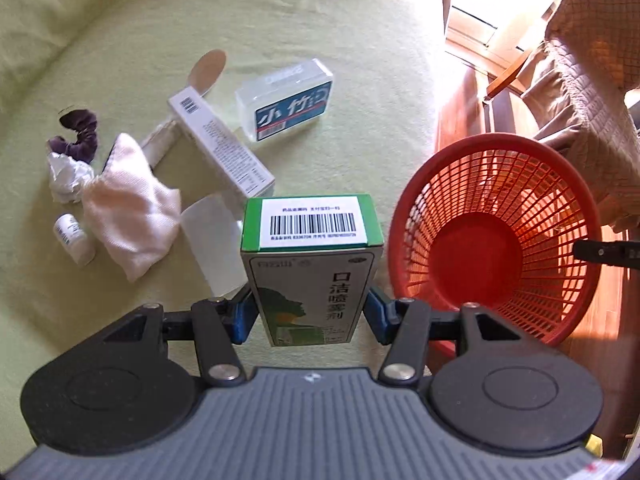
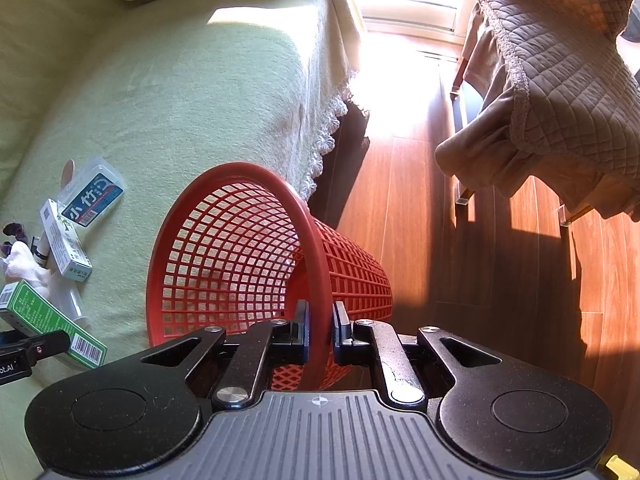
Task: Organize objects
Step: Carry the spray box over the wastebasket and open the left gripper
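Pinching the green medicine box [image 1: 310, 276] between its blue pads [image 1: 242, 318], your left tool [image 1: 310, 316] held it clear of the green-covered bed [image 1: 280, 32], barcode end pointing away from you, just left of the red mesh basket [image 1: 496, 240]. Your right tool [image 2: 320, 334] was pressed together on the basket's rim [image 2: 320, 280], one finger inside the mesh and one outside, with the basket tipped so its mouth faced the bed and its base hung out over the wooden floor [image 2: 400, 200]. Farther off on the bed, to the left, lay the rest of the clutter: a long white carton [image 1: 222, 146] set diagonally, a clear plastic case [image 1: 286, 98] with a blue label beyond it to the right, and a tan oval piece [image 1: 208, 68] at the far end. Nearer and farther left you had a cream cloth pouch [image 1: 128, 208], a crumpled white tissue [image 1: 66, 182] touching it, a purple fabric scrap [image 1: 78, 136] behind that, and a small white bottle [image 1: 74, 240] lying on its side. A translucent sheet [image 1: 212, 244] rested just left of the held box. Across the floor on the right stood a piece of furniture under a brown quilted cover [image 2: 560, 80].
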Action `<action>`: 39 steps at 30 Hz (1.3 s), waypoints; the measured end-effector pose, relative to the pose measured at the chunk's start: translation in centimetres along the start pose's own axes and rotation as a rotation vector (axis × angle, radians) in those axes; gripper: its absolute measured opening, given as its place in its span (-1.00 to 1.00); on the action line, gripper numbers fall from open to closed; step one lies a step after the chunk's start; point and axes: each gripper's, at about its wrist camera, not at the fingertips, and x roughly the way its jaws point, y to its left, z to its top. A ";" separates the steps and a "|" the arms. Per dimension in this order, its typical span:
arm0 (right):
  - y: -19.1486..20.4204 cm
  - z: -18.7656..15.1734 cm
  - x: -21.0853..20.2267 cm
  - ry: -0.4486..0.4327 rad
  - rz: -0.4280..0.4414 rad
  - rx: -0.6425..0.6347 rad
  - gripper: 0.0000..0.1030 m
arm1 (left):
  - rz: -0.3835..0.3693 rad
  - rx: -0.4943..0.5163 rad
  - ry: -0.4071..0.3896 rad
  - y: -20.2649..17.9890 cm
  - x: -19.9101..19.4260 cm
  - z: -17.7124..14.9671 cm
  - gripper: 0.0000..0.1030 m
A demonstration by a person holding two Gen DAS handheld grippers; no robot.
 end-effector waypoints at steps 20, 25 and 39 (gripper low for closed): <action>0.0 0.6 0.0 0.010 0.005 0.048 -0.86 | -0.021 -0.048 0.004 1.3 -0.7 -1.0 0.29; 0.1 0.6 0.0 0.017 -0.001 0.056 -0.86 | 0.082 -0.094 0.010 3.9 0.8 -2.1 0.29; -0.2 1.2 0.3 0.029 -0.009 0.079 -0.86 | 0.148 -0.157 0.002 5.7 5.5 1.4 0.42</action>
